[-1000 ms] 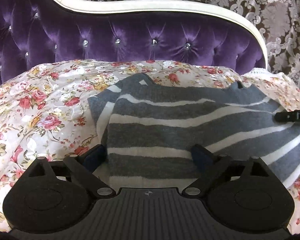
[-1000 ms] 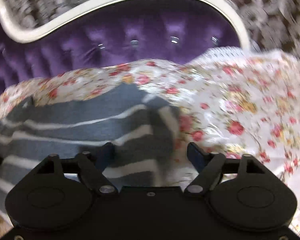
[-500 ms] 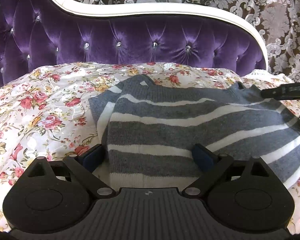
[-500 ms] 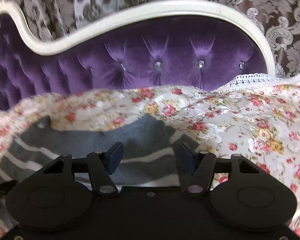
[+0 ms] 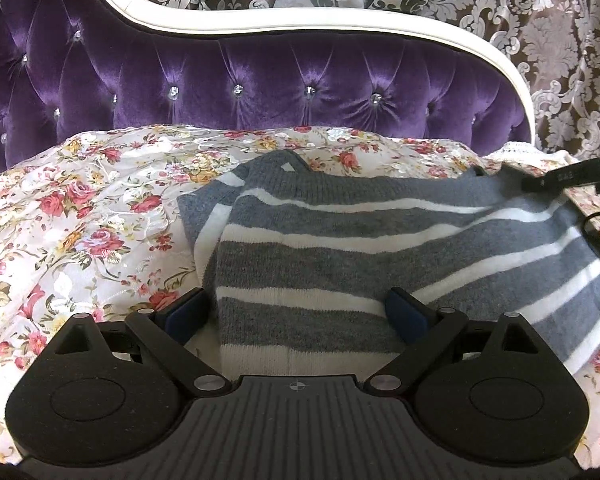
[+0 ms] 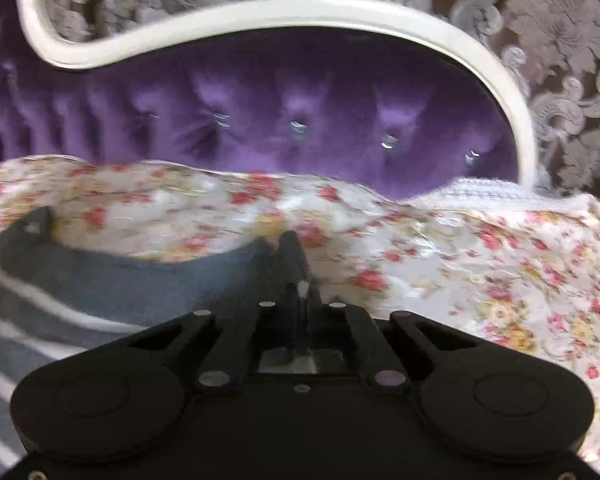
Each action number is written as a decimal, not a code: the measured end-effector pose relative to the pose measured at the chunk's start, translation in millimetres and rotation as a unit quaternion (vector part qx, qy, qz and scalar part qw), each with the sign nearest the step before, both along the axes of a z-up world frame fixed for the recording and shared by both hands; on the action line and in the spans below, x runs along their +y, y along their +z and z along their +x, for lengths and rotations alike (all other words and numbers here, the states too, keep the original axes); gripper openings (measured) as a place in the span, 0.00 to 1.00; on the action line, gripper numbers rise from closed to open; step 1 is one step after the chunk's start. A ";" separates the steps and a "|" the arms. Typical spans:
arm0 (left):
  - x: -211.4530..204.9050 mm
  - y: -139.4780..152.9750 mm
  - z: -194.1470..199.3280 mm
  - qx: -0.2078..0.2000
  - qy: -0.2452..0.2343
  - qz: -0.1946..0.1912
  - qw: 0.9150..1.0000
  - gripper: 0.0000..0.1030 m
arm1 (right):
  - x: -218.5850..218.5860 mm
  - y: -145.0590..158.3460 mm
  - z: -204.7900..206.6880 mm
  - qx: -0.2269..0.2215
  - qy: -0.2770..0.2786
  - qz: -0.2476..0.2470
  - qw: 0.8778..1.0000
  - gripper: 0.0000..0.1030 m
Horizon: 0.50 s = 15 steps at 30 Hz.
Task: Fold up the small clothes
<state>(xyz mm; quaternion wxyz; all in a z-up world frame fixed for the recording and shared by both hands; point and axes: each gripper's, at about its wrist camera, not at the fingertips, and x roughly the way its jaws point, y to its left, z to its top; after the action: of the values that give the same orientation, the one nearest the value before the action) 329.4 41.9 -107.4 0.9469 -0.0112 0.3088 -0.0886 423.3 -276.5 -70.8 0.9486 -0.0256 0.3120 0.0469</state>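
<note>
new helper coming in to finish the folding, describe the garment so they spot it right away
Find the purple tufted headboard with the white frame; below it lies a floral bedspread. On that spread lies the sweater, a grey knit with white stripes. It is the only plain, striped cloth there; everything around it is rose print.

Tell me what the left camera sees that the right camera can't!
Only the left view shows the striped sweater's white bottom edge, the folded sleeve at its left side, and the open left claw straddling that edge. Only the right view shows the right claw shut on the sweater's top corner, though blurrily. Both show the sweater, the flowery bedspread and the purple headboard.
</note>
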 end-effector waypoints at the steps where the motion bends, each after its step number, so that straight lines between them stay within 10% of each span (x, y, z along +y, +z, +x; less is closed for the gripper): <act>1: 0.0 -0.1 -0.1 0.000 0.000 0.000 1.000 0.94 | -3.3 -5.1 3.1 0.010 -0.004 0.011 1.000 0.07; 5: -0.1 -0.2 -0.1 -0.001 0.001 -0.001 1.000 0.94 | -2.3 -9.3 0.8 0.002 0.006 0.010 1.000 0.10; 10: -0.5 -0.3 -0.5 -0.001 0.001 -0.001 1.000 0.94 | -20.5 7.1 -17.0 -0.020 0.000 0.082 0.996 0.65; 15: -0.6 -0.1 -0.4 -0.001 0.002 -0.001 1.000 0.94 | -45.5 12.3 -50.5 -0.006 -0.015 0.184 0.983 0.76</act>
<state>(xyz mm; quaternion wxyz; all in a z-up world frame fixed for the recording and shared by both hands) 328.9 41.3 -107.6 0.9474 -0.0128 0.3075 -0.0876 372.8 -322.0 -58.5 0.9395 0.1540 0.2925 0.0896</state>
